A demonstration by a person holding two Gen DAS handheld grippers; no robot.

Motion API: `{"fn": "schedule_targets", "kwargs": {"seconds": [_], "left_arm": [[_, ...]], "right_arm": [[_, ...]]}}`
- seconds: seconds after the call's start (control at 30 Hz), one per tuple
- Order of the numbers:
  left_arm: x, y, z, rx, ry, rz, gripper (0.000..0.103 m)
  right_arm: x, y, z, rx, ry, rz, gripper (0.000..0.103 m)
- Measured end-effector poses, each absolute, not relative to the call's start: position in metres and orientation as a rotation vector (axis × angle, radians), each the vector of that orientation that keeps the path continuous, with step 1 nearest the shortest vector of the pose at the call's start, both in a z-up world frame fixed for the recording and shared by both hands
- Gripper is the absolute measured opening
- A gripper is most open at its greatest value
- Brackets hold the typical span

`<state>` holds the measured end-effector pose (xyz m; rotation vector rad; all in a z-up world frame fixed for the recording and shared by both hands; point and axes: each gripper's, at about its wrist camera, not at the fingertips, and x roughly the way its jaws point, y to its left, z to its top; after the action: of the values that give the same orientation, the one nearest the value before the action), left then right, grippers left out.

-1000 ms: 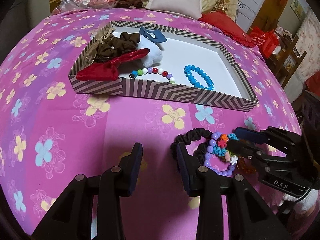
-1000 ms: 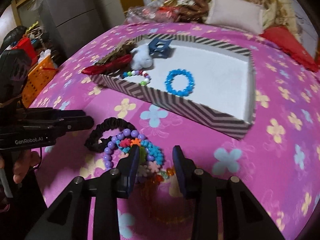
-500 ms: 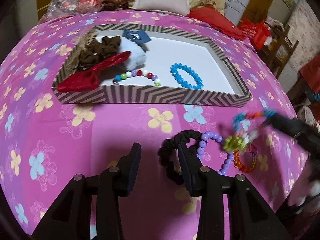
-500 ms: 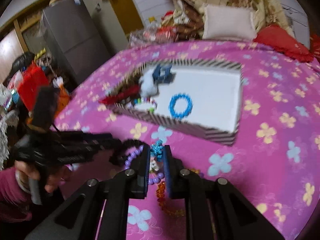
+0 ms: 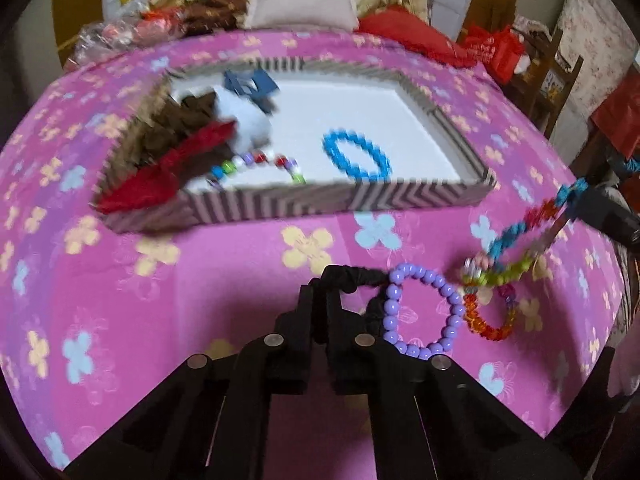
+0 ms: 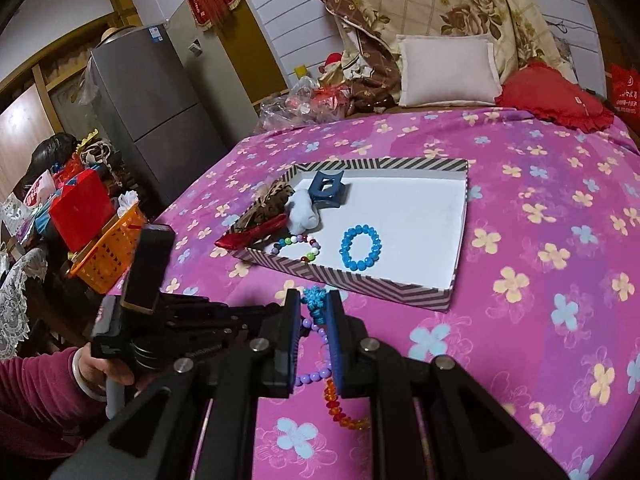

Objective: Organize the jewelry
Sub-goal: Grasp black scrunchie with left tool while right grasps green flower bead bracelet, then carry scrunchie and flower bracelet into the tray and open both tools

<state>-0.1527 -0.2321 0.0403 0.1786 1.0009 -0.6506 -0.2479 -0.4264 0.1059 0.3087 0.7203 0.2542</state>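
A striped tray [image 5: 340, 200] [image 6: 400, 286] on the pink bed holds a blue bead bracelet [image 5: 356, 156] [image 6: 360, 248], a multicolour bead bracelet [image 5: 260, 164] [image 6: 296, 246], a red cloth, a brown scrunchie and a blue hair clip [image 6: 326, 190]. My left gripper [image 5: 320, 300] is shut on a black scrunchie [image 5: 352, 276] lying on the bed. My right gripper [image 6: 314, 312] is shut on a colourful snowflake bracelet [image 5: 520, 240] [image 6: 314, 300] and holds it lifted. A purple bead bracelet [image 5: 420, 312] and an orange bead bracelet [image 5: 488, 320] [image 6: 344, 412] lie beside the scrunchie.
Pillows [image 6: 448, 68] and a red cushion [image 6: 556, 96] lie at the head of the bed. An orange basket [image 6: 108, 248] and a grey fridge [image 6: 152, 108] stand left of the bed. The left gripper's handle and hand [image 6: 132, 328] sit close left of my right gripper.
My left gripper closed on the black scrunchie. My right gripper closed on the snowflake bracelet and lifted it up and away from the pile.
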Motion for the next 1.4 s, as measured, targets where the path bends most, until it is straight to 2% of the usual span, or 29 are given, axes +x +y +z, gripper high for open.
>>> {"fn": "schedule_targets", "kwargs": {"seconds": [0.3, 0.57, 0.9, 1.4], "left_arm": [[-0.153, -0.205, 0.096, 0.149, 0.886, -0.642, 0.009], [-0.147, -0.215, 0.113, 0.161, 0.845, -0.619, 0.009], [-0.122, -0.239, 0.107, 0.159, 0.855, -0.587, 0.009], [-0.083, -0.264, 0.078, 0.108, 0.937, -0.579, 0.009]], "right_arm": [[-0.245, -0.415, 0.13, 0.258, 0.686, 0.263, 0.013], [-0.226, -0.41, 0.139, 0.214, 0.697, 0.253, 0.013], [-0.181, -0.418, 0.144, 0.195, 0.711, 0.216, 0.013], [-0.076, -0.409, 0.113, 0.261, 0.779, 0.249, 0.013]]}}
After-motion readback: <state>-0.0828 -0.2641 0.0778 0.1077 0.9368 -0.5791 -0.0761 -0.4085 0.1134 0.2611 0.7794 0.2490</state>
